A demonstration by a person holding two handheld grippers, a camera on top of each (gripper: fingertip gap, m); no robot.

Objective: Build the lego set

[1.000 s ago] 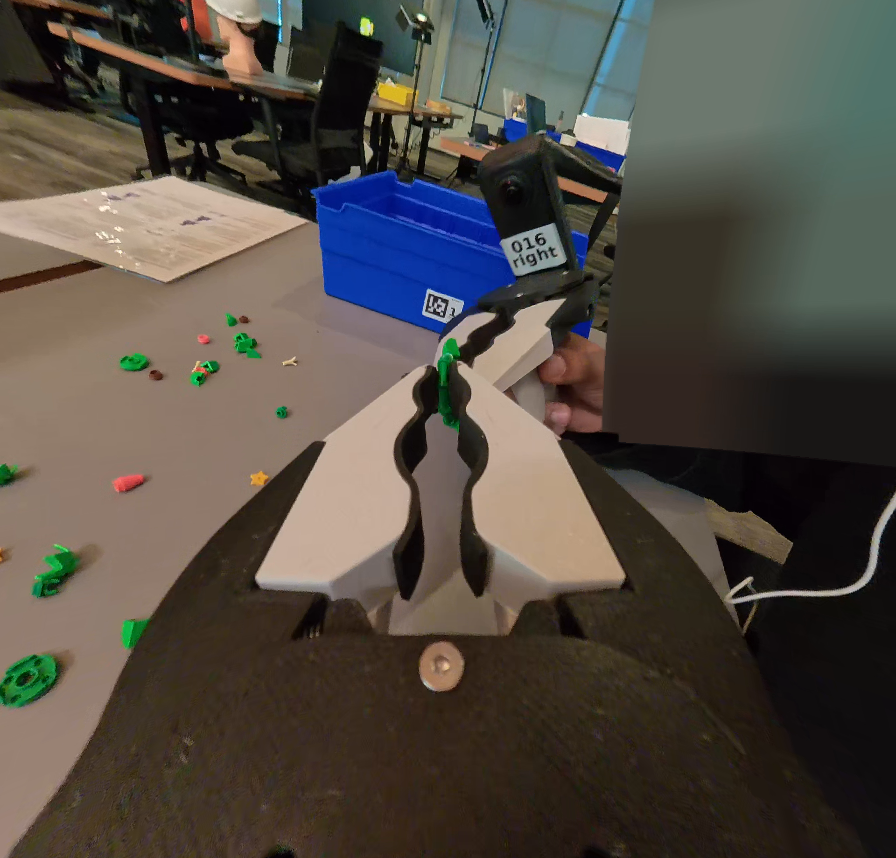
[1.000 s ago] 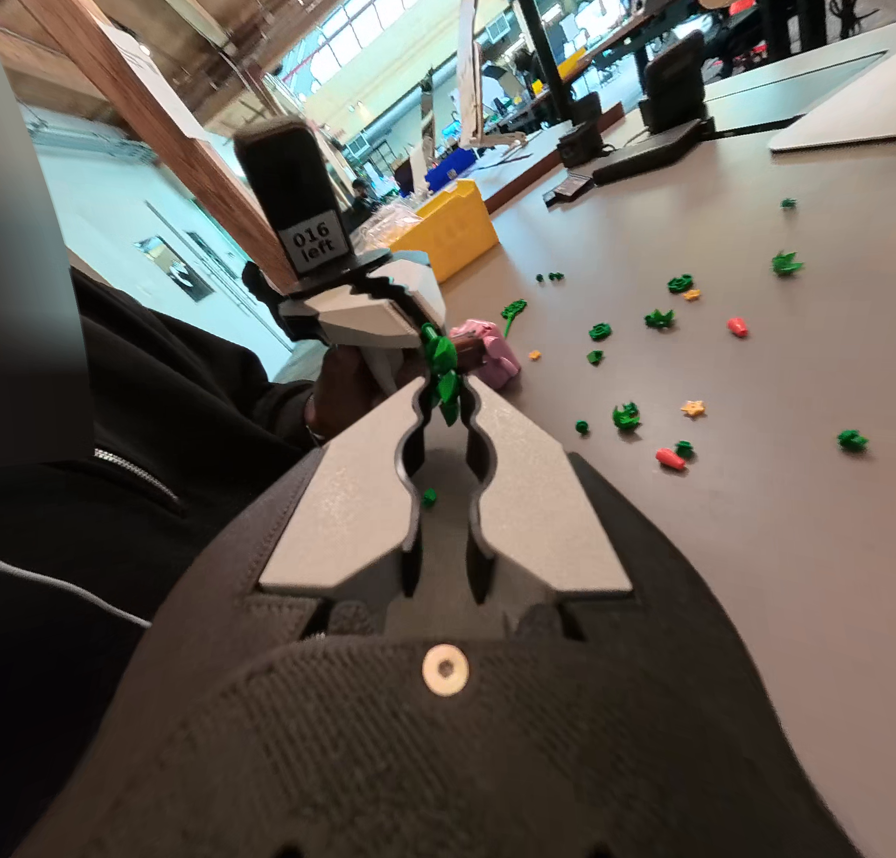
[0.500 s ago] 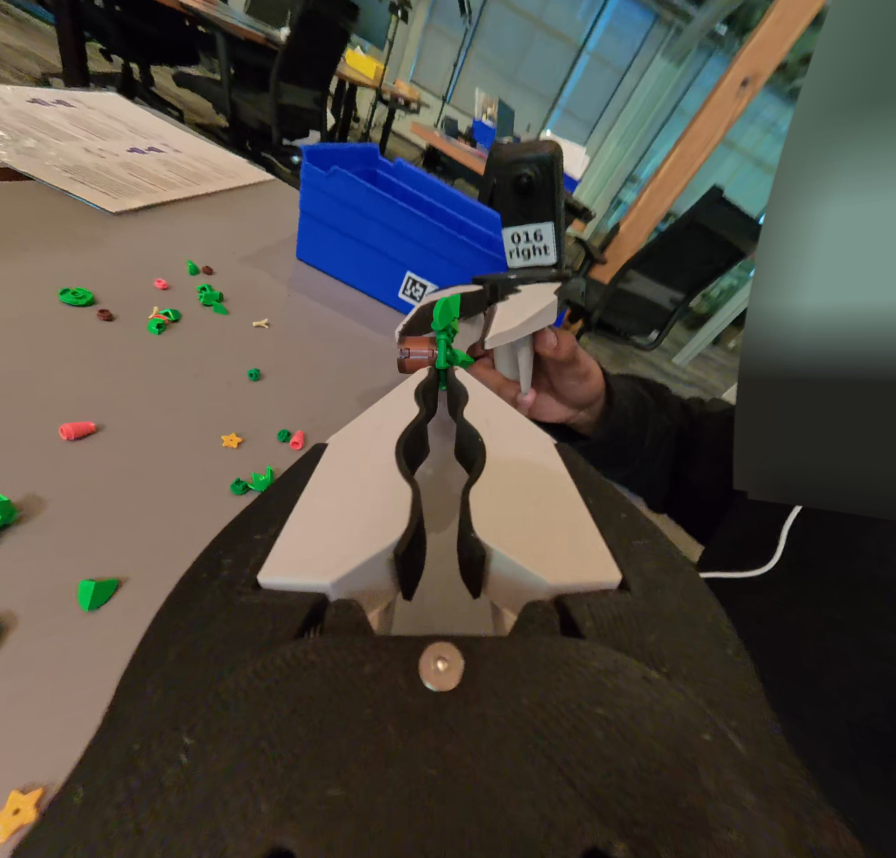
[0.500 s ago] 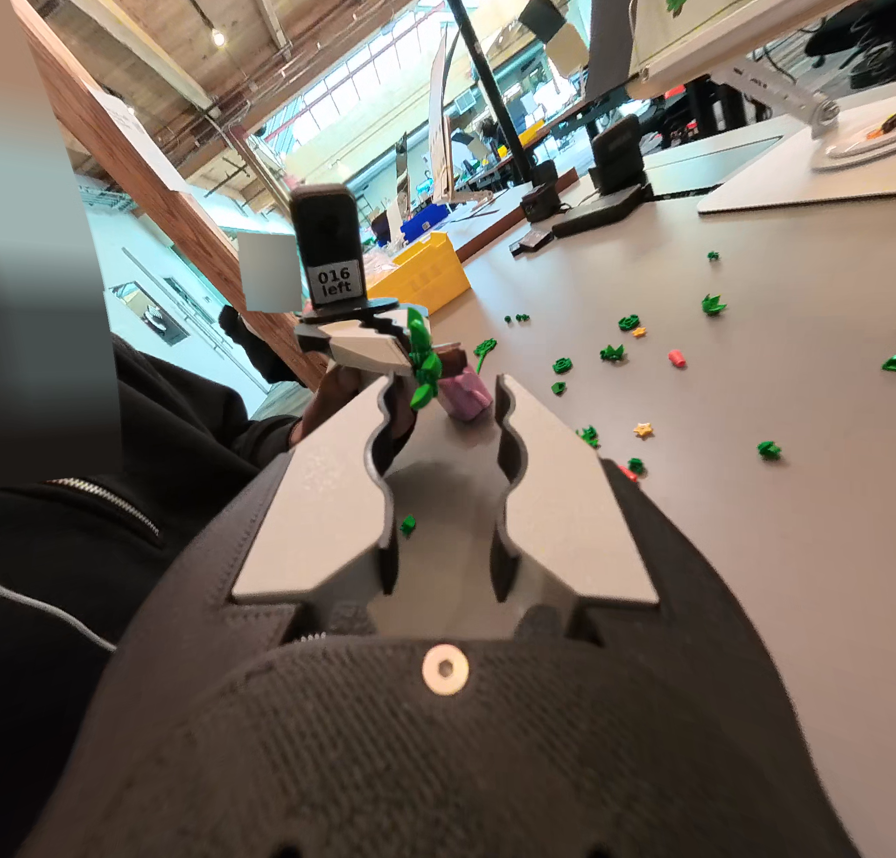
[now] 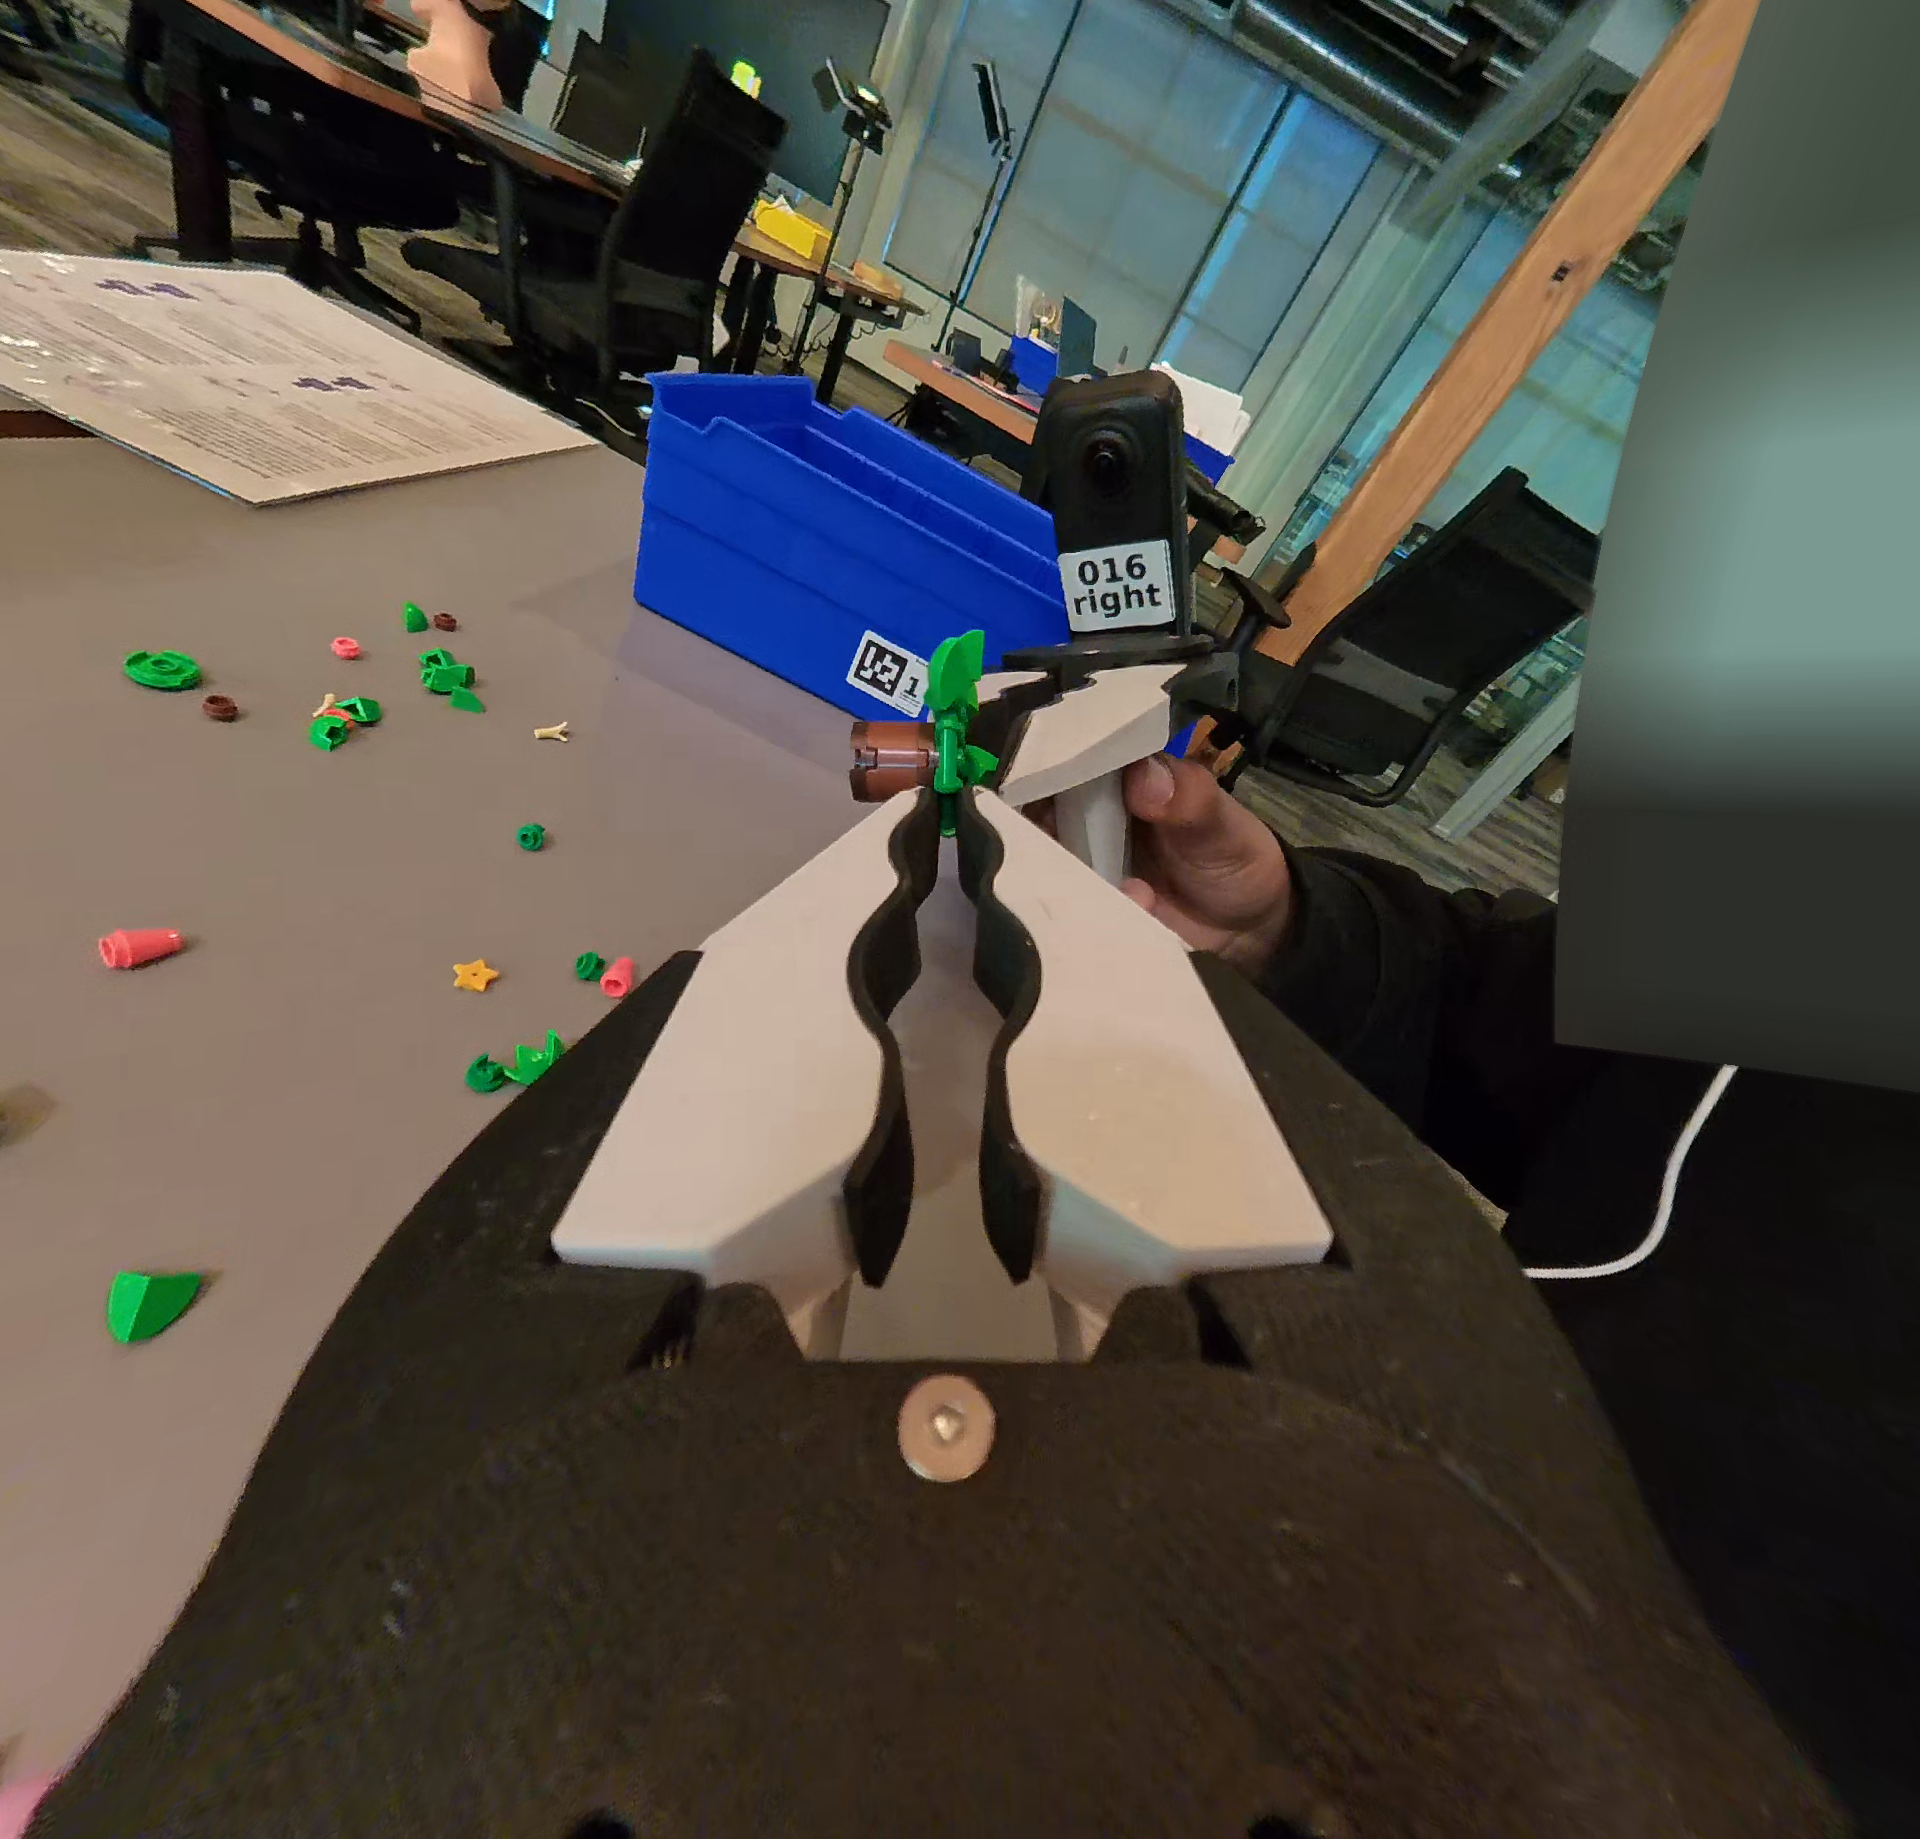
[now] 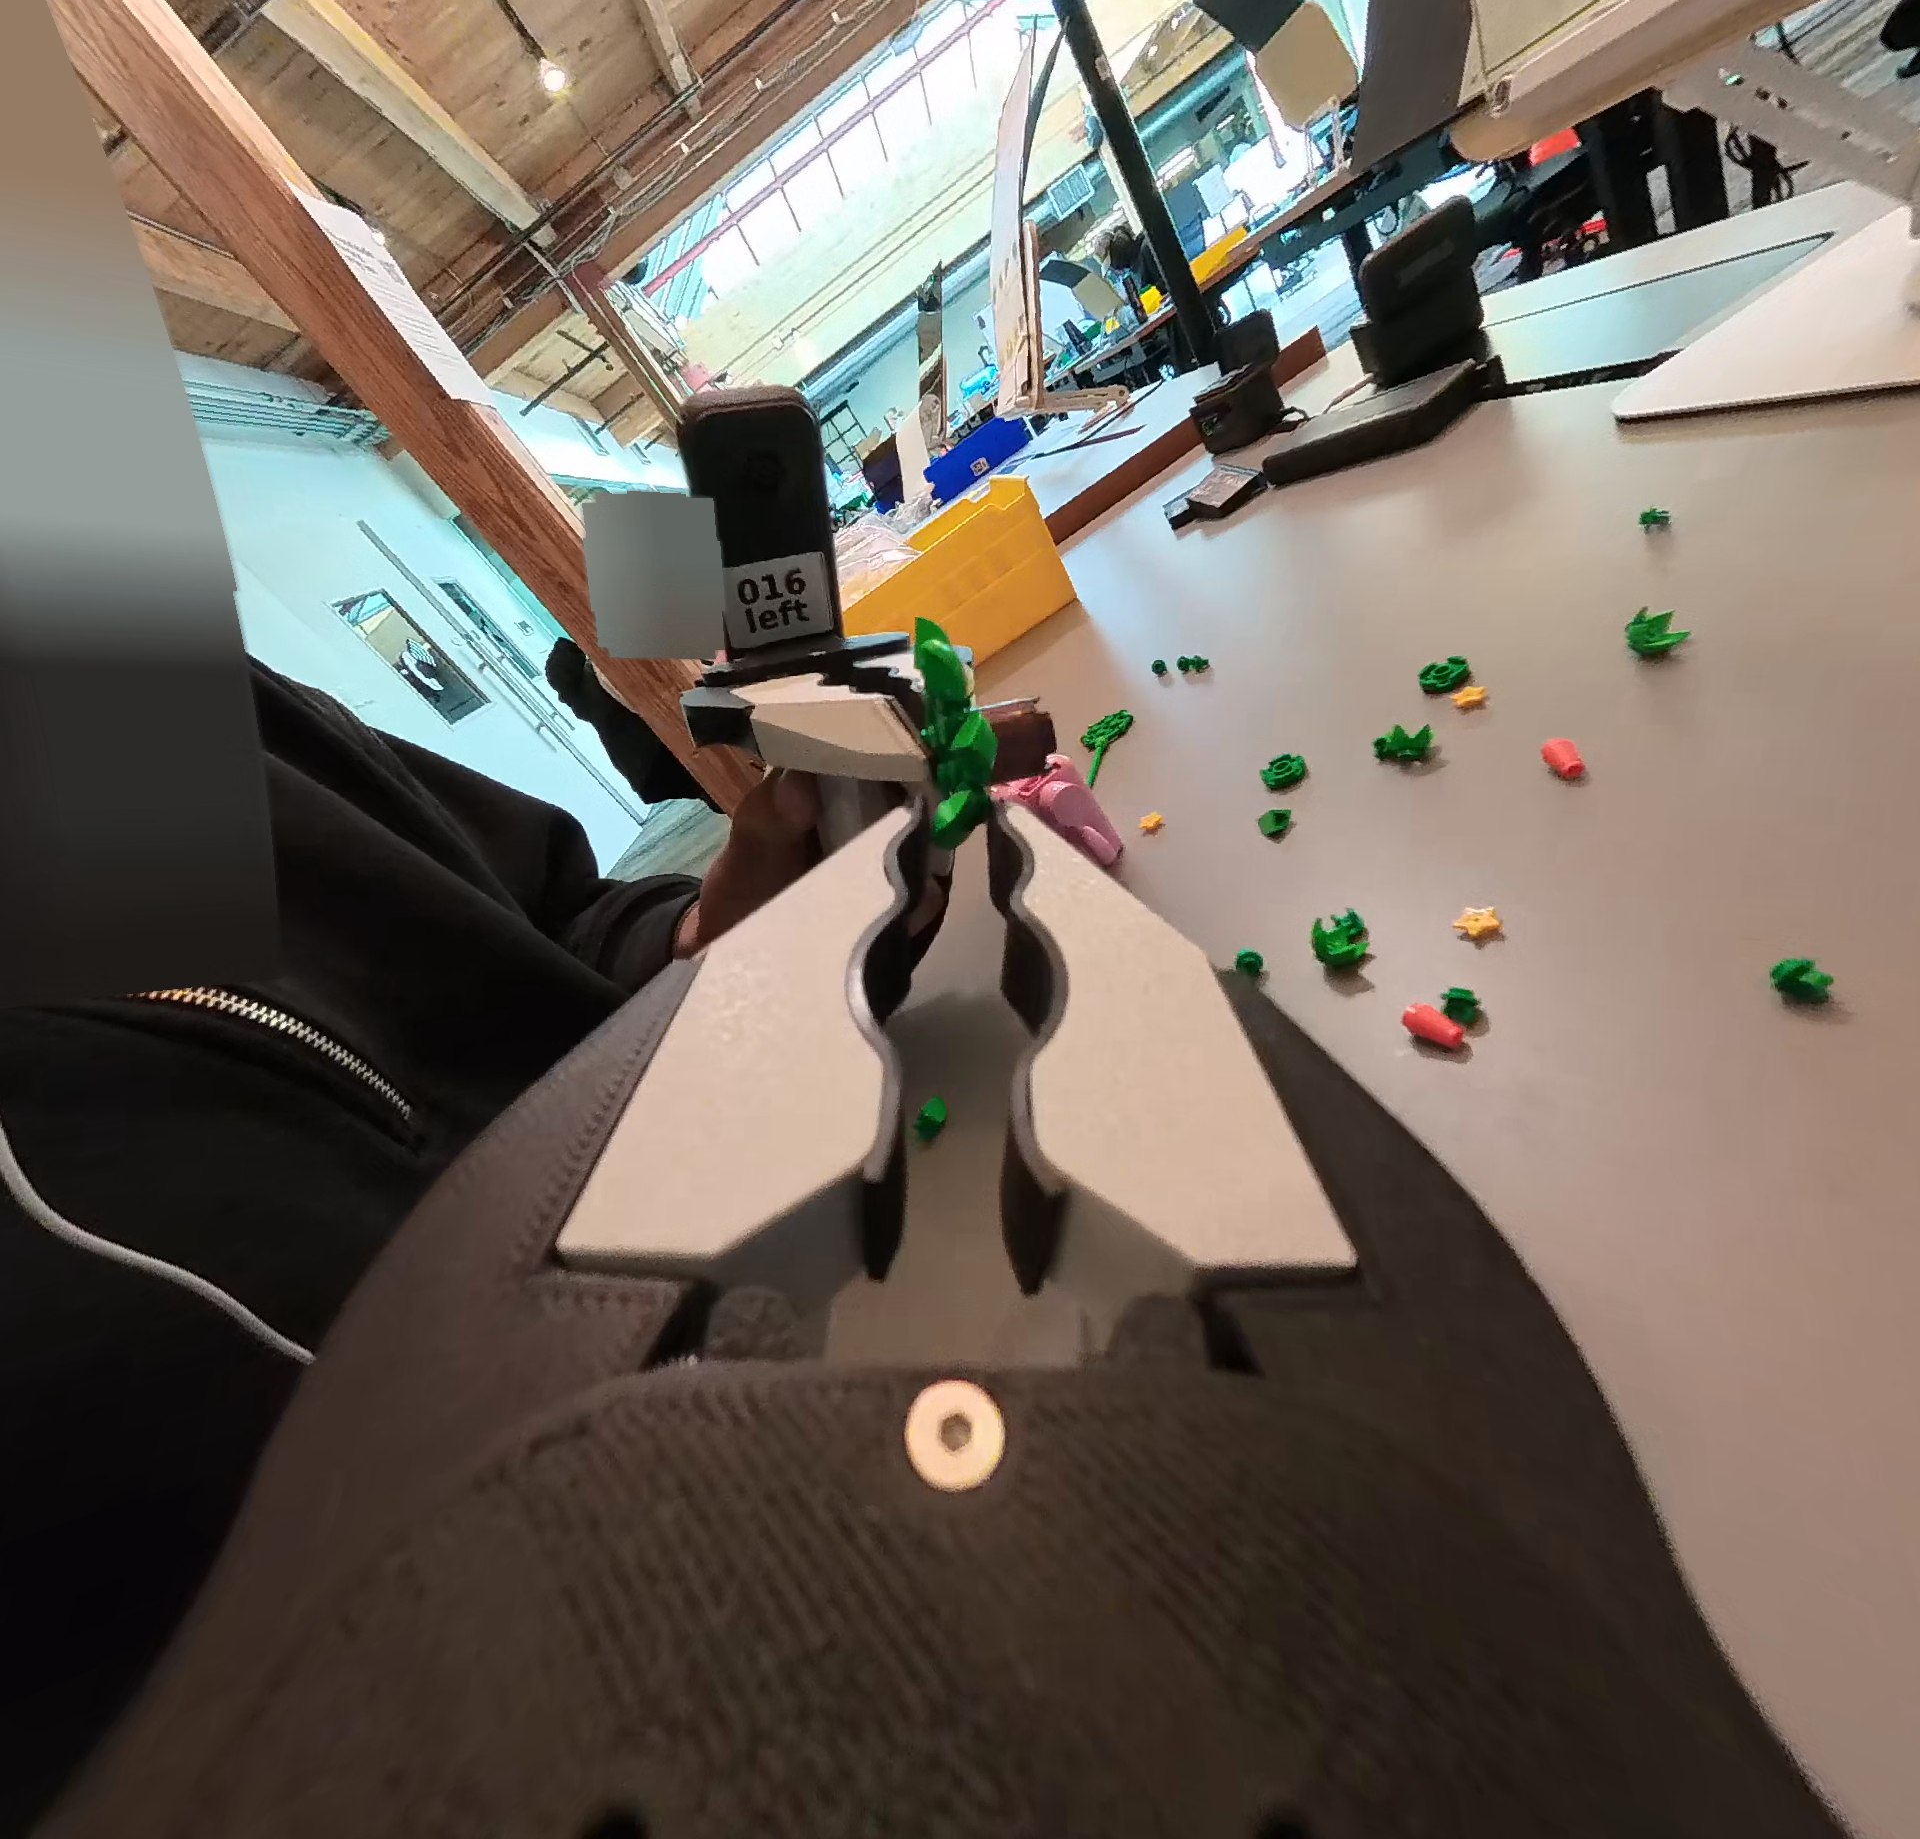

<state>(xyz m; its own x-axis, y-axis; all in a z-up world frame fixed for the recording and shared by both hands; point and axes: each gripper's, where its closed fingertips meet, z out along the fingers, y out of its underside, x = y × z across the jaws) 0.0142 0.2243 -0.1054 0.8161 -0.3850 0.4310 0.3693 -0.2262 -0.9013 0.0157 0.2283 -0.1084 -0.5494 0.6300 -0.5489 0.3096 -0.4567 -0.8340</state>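
Observation:
A green leafy plant stem (image 5: pixel 954 709) with a brown round piece (image 5: pixel 888 747) on its side is held up in the air between my two grippers. My left gripper (image 5: pixel 945 813) is shut on the bottom of the stem. My right gripper (image 6: pixel 951 833) faces it, with its jaws close together on the stem's green leaves (image 6: pixel 961 750). The brown piece (image 6: pixel 1023 727) sticks out to the right in the right wrist view. Each gripper also shows in the other's view: the right one (image 5: pixel 1003 750), and the left one (image 6: pixel 914 719).
Loose green, red, brown and yellow pieces (image 5: pixel 343 719) lie scattered over the grey table (image 5: pixel 312 854). A blue bin (image 5: pixel 831 542) and an instruction sheet (image 5: pixel 260 387) are beyond. A yellow bin (image 6: pixel 966 574) and a pink piece (image 6: pixel 1075 807) lie behind the grippers. More scattered pieces (image 6: pixel 1340 937) are on the right. My left and right fingertips are right by each other.
My right gripper held the stem, opened half a second ago, and has now closed on the leaves again. My left gripper kept its hold. The brown piece has come into view on the stem.

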